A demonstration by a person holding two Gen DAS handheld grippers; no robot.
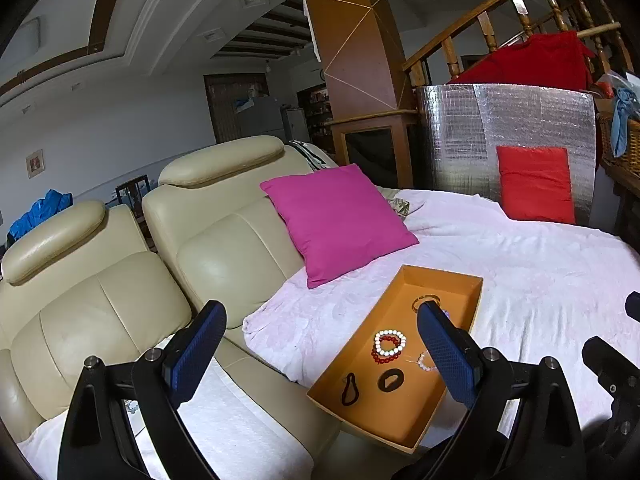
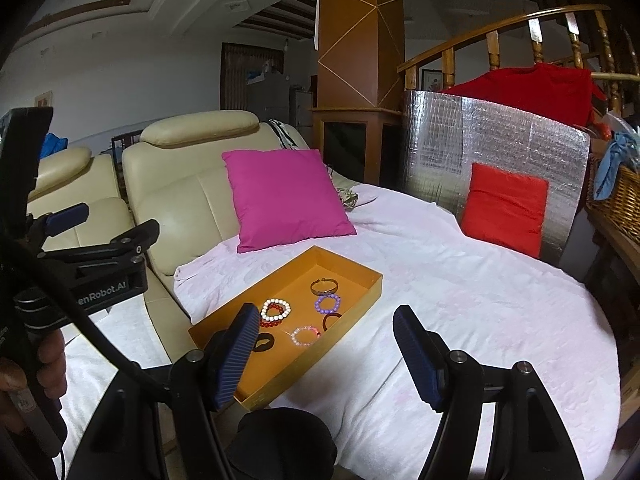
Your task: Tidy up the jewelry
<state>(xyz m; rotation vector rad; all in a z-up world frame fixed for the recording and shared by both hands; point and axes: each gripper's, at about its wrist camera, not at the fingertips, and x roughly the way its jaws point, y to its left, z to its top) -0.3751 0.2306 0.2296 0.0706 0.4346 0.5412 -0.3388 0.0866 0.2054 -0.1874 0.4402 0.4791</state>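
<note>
Bracelets lie loose inside the orange tray (image 2: 362, 296), which sits on the pink blanket (image 2: 460, 300) of the sofa. Both grippers hover short of it, and nothing is held: the jaws of the right gripper (image 2: 324, 354) stand wide open and empty, and the left gripper (image 1: 322, 344) is open and empty as well.

In the right wrist view the white bead bracelet (image 2: 275, 309) is at about 11 o'clock from the jaws, the purple bracelet (image 2: 329, 304) at 12 o'clock, and the pink bracelet (image 2: 305, 336) is the nearest.

I judge that the step is to choose one piece. It is better to come down from above on the pink one, with one finger inside the ring, and to close slowly so that the neighbours are not pushed.
</note>
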